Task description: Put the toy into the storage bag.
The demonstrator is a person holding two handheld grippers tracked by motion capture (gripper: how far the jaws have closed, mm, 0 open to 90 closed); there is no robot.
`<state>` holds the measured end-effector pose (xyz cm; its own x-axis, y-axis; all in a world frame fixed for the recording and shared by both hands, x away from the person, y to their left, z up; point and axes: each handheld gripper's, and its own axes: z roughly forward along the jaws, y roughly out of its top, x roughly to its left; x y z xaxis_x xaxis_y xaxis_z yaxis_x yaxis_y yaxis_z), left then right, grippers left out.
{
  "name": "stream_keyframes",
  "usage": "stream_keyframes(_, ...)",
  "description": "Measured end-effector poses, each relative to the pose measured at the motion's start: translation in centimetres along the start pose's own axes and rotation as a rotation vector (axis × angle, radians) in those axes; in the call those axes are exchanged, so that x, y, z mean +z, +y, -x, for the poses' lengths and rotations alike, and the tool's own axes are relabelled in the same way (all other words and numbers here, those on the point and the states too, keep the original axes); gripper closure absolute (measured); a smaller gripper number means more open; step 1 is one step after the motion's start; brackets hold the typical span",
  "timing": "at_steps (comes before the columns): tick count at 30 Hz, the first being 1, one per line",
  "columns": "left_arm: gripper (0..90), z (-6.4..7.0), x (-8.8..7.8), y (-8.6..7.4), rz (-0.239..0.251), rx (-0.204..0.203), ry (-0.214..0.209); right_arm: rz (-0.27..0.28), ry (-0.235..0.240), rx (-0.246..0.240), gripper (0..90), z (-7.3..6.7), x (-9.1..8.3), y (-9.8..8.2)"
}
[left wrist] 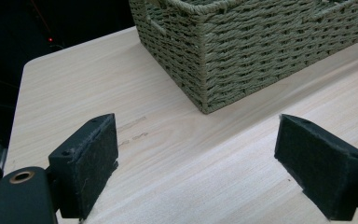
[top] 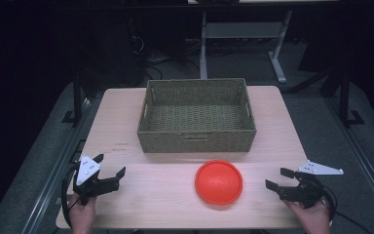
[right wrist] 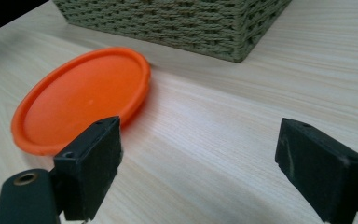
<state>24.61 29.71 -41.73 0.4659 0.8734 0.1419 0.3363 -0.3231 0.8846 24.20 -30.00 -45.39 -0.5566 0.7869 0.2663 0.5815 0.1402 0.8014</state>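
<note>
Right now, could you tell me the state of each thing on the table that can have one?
Orange plate: lying flat on the table, nothing on it, not touched by any gripper.
Woven basket: upright, empty inside.
Left gripper: jaws open, nothing between them.
Right gripper: jaws open, nothing between them, just beside the orange plate.

Basket (top: pixel 197 117) at table (top: pixel 126 195) rear-ctr; plate (top: pixel 218 182) just in front, btwn grippers.

orange plate (top: pixel 219 182) | round, shallow, rimmed | lying flat on table, upright | just before basket, apart
</note>
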Motion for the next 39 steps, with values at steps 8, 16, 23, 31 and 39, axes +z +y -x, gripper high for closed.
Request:
stream_keyframes(8, 12.8, -0.1, 0.0, -0.1, 0.001, -0.001, 0.003, -0.007, 0.032, -0.002, 14.3, -0.3, 0.3, 0.4)
stream_keyframes(16, 12.8, -0.1, 0.0, -0.1, 0.000, 0.001, 0.000, -0.007, 0.080, -0.023, 14.3, -1.4, 0.7, 2.3)
stream_keyframes(23, 12.8, -0.2, 0.0, -0.1, 0.003, 0.000, 0.004, -0.083, 0.115, -0.058, 14.3, -2.6, 2.3, 4.4)
stream_keyframes(31, 12.8, -0.2, -0.1, -0.1, 0.006, 0.002, 0.007, -0.165, 0.137, -0.129, 15.3, -4.1, 4.3, 6.0)
stream_keyframes(39, 12.8, -0.2, -0.1, -0.1, 0.009, 0.003, 0.006, -0.243, 0.168, -0.127, 21.5, -3.9, 6.8, 6.4)
